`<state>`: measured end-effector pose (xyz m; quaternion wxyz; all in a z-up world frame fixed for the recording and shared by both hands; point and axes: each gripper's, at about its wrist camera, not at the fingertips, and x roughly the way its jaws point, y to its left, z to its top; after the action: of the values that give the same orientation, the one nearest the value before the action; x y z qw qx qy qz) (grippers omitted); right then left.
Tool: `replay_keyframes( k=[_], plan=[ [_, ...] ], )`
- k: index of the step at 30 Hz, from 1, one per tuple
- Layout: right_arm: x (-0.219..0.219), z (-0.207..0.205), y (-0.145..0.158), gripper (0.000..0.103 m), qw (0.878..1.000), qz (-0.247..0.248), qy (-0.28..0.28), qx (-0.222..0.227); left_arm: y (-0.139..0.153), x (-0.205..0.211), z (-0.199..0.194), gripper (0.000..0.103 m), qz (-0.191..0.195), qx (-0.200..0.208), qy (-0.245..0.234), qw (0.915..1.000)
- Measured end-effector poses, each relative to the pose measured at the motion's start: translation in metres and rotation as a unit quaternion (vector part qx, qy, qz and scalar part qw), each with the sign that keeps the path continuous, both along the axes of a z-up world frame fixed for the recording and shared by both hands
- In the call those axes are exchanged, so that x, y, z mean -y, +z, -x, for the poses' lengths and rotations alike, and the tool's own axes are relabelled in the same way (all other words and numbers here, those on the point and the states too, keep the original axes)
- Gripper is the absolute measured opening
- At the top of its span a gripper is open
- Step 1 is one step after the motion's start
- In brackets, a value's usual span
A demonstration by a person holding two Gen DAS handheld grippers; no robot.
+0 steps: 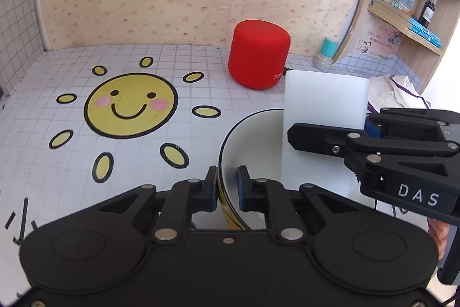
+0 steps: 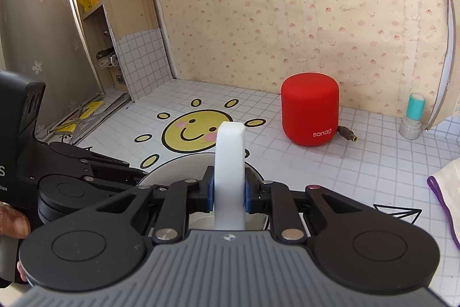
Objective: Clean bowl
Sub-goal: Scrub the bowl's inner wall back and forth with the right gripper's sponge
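A white bowl (image 1: 253, 134) with a dark rim and yellow outside stands on the gridded table. My left gripper (image 1: 227, 189) is shut on the bowl's near rim, one finger outside and one inside. My right gripper (image 2: 229, 193) is shut on a white sponge block (image 2: 230, 163). In the left wrist view the sponge block (image 1: 325, 102) stands on end inside the bowl, held from the right by the right gripper (image 1: 330, 134). In the right wrist view the bowl (image 2: 172, 166) lies mostly hidden under the gripper.
A red cylindrical speaker (image 1: 258, 56) stands behind the bowl with its cable. A small teal-capped stamp (image 1: 326, 53) is by the back wall. A white cloth with purple edge (image 1: 394, 89) lies to the right. A sun picture (image 1: 130, 105) covers the table's left. Wooden shelves (image 1: 414, 16) stand right.
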<state>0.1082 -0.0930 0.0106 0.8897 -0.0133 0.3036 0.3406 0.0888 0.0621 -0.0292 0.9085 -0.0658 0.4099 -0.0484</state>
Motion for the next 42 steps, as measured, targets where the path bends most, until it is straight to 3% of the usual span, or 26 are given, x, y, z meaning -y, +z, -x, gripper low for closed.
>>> replay_keyframes(
  k=[10,20,29,34,42],
  plan=[
    [0.005,0.011,0.004,0.021,0.999,-0.01,-0.003,0.04,-0.001,0.007,0.014,0.014,0.007,0.001,0.081,0.9967],
    [-0.005,0.003,-0.004,0.021,0.999,-0.01,0.014,0.039,-0.001,0.007,0.015,0.014,0.012,0.0,0.083,0.9964],
    [-0.012,-0.009,-0.005,0.021,0.996,-0.066,0.056,0.011,-0.002,0.007,0.015,0.014,0.011,0.003,0.076,0.997],
    [-0.017,-0.013,-0.003,0.021,0.996,-0.058,0.071,0.012,-0.002,0.005,0.015,0.014,0.013,0.001,0.076,0.997],
    [-0.006,-0.001,-0.001,0.021,0.998,-0.019,0.037,0.052,-0.002,0.008,0.015,0.014,0.006,0.003,0.077,0.997]
  ],
)
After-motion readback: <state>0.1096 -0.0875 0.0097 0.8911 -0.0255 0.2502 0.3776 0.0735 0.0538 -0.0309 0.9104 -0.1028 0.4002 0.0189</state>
